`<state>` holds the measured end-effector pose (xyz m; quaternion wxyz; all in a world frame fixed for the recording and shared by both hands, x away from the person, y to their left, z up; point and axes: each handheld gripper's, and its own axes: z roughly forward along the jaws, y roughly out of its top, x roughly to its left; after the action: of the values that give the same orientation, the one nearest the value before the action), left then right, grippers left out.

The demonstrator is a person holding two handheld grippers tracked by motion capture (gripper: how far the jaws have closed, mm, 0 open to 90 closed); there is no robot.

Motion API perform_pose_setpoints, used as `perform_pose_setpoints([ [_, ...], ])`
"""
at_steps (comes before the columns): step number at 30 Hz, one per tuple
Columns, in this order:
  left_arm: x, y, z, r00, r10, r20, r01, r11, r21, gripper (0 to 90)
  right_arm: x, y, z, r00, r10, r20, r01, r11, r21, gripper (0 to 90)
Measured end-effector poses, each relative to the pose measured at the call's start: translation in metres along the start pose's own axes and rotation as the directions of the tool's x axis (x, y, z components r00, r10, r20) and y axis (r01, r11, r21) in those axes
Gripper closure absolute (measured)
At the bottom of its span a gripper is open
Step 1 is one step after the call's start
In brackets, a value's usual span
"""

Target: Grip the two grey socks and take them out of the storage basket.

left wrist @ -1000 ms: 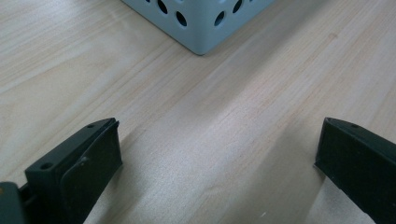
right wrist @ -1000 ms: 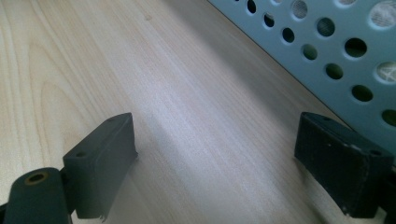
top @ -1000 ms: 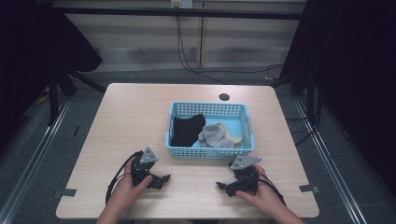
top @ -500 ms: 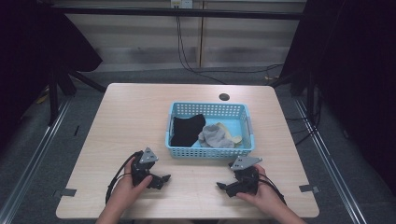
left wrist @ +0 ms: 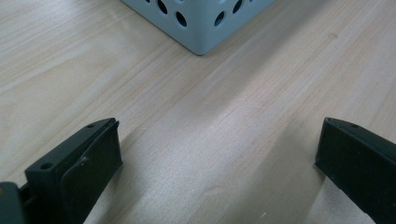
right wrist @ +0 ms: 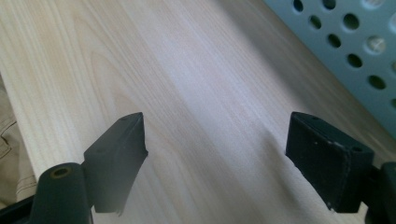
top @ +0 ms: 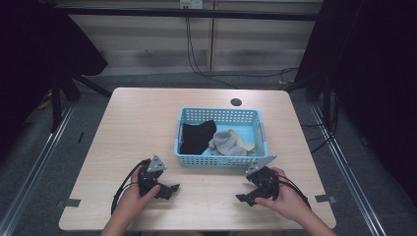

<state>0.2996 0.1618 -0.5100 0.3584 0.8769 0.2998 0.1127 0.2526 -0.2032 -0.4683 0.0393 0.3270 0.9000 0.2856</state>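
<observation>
A light blue perforated basket [top: 221, 160] stands on the wooden table [top: 147, 118], right of centre. It holds a black cloth [top: 197, 136], a grey sock [top: 225, 143] and a pale yellow cloth [top: 244, 141]. My left gripper [top: 171, 189] rests low by the front edge, left of the basket, open with bare wood between its jaws [left wrist: 217, 140]. The basket's corner [left wrist: 201, 18] lies ahead of it. My right gripper [top: 244, 197] hovers in front of the basket's right end, open [right wrist: 215, 135]. Its jaws have just been closing a little, with nothing between them. The basket wall [right wrist: 345, 42] is at its upper right.
A small dark round hole [top: 236, 102] sits in the table behind the basket. Grey tape marks lie near the front corners [top: 72, 202] [top: 325, 198]. The table's front edge and beige trousers [right wrist: 7, 140] are just left of the right gripper.
The right hand has lifted its gripper slightly off the table. The left hand and the basket's contents have stayed as they were.
</observation>
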Motion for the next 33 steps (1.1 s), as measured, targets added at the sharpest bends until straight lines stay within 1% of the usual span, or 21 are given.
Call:
perform_pose_setpoints([
  [2,0.000,0.000,0.000,1.0000,-0.001,0.000,0.001,1.0000,0.000,0.0,0.001,0.004,-0.004,1.0000,0.001,-0.001,-0.001,1.000,0.028,21.3],
  [3,0.000,0.000,0.000,1.0000,-0.002,0.001,0.002,1.0000,-0.001,0.0,0.001,0.007,-0.006,1.0000,-0.002,-0.001,0.002,0.999,0.052,21.4],
  [5,0.000,0.000,0.000,1.0000,0.000,0.000,0.000,1.0000,0.000,0.0,0.000,0.012,-0.010,0.9998,-0.017,0.002,0.017,0.996,0.088,23.1],
  [6,0.000,0.000,0.000,1.0000,0.000,0.000,0.000,1.0000,0.000,0.0,0.000,0.012,-0.010,0.9998,-0.017,0.002,0.017,0.996,0.088,23.1],
  [7,0.000,0.000,0.000,1.0000,0.000,0.000,0.000,1.0000,0.000,0.0,0.000,0.017,-0.013,0.9996,-0.028,-0.003,0.029,0.992,0.123,23.1],
  [9,0.000,0.000,0.000,1.0000,-0.001,0.001,0.001,1.0000,-0.001,0.0,0.000,0.021,-0.016,0.9997,-0.024,-0.007,0.024,0.989,0.147,23.1],
  [14,0.000,0.000,0.000,1.0000,0.000,0.000,0.000,1.0000,0.000,0.0,-0.002,0.028,-0.021,0.9992,-0.039,-0.004,0.040,0.986,0.163,23.2],
  [16,0.000,0.000,0.000,1.0000,-0.001,0.000,0.001,1.0000,-0.001,0.0,-0.003,0.032,-0.023,0.9987,-0.050,-0.006,0.050,0.982,0.183,23.9],
  [17,0.000,0.000,0.000,1.0000,0.000,0.000,0.000,1.0000,-0.001,0.0,-0.003,0.034,-0.025,0.9984,-0.056,-0.006,0.056,0.980,0.193,23.9],
  [18,0.000,0.000,0.000,1.0000,0.000,0.000,0.000,1.0000,0.000,0.0,-0.003,0.036,-0.026,0.9987,-0.051,-0.007,0.052,0.977,0.207,23.9],
  [19,0.000,0.000,0.000,1.0000,0.000,0.000,0.000,1.0000,-0.001,0.0,-0.004,0.038,-0.027,0.9975,-0.069,-0.016,0.071,0.974,0.216,23.9],
  [21,0.000,0.000,0.000,1.0000,0.000,0.000,0.000,1.0000,0.000,0.0,-0.003,0.041,-0.030,0.9967,-0.080,-0.016,0.081,0.967,0.242,23.9],
  [22,0.000,0.000,0.000,1.0000,0.000,0.000,0.000,1.0000,0.000,0.0,-0.003,0.041,-0.030,0.9967,-0.080,-0.016,0.081,0.967,0.242,23.9],
  [25,0.000,0.000,0.000,1.0000,0.000,-0.001,0.000,1.0000,0.000,0.0,-0.002,0.049,-0.038,0.9953,-0.095,-0.018,0.096,0.960,0.264,23.9],
  [26,0.000,0.000,0.000,1.0000,0.000,-0.001,0.000,1.0000,0.000,0.0,-0.002,0.049,-0.038,0.9953,-0.095,-0.018,0.096,0.960,0.264,23.9],
  [27,0.000,0.000,0.000,1.0000,0.000,-0.001,0.000,1.0000,0.000,0.0,-0.002,0.052,-0.042,0.9947,-0.102,-0.014,0.102,0.953,0.284,23.9],
  [28,0.000,0.000,0.000,1.0000,0.000,-0.001,0.000,1.0000,0.000,0.0,-0.002,0.052,-0.042,0.9947,-0.102,-0.014,0.102,0.953,0.284,23.9],
  [29,0.000,0.000,0.000,1.0000,0.005,0.000,-0.005,1.0000,0.004,0.0,-0.003,0.055,-0.045,0.9938,-0.110,-0.012,0.109,0.948,0.298,23.9],
  [30,0.000,0.000,0.000,1.0000,0.006,0.000,-0.006,1.0000,0.004,0.0,-0.004,0.057,-0.047,0.9934,-0.114,-0.010,0.112,0.948,0.299,23.9],
  [31,0.000,0.000,0.000,1.0000,0.006,0.000,-0.006,1.0000,0.005,0.0,-0.005,0.059,-0.050,0.9940,-0.109,-0.010,0.107,0.948,0.298,23.9],
  [33,0.000,0.000,0.000,1.0000,0.006,0.000,-0.006,1.0000,0.004,0.0,-0.008,0.064,-0.055,0.9932,-0.116,-0.010,0.114,0.950,0.292,24.0],
])
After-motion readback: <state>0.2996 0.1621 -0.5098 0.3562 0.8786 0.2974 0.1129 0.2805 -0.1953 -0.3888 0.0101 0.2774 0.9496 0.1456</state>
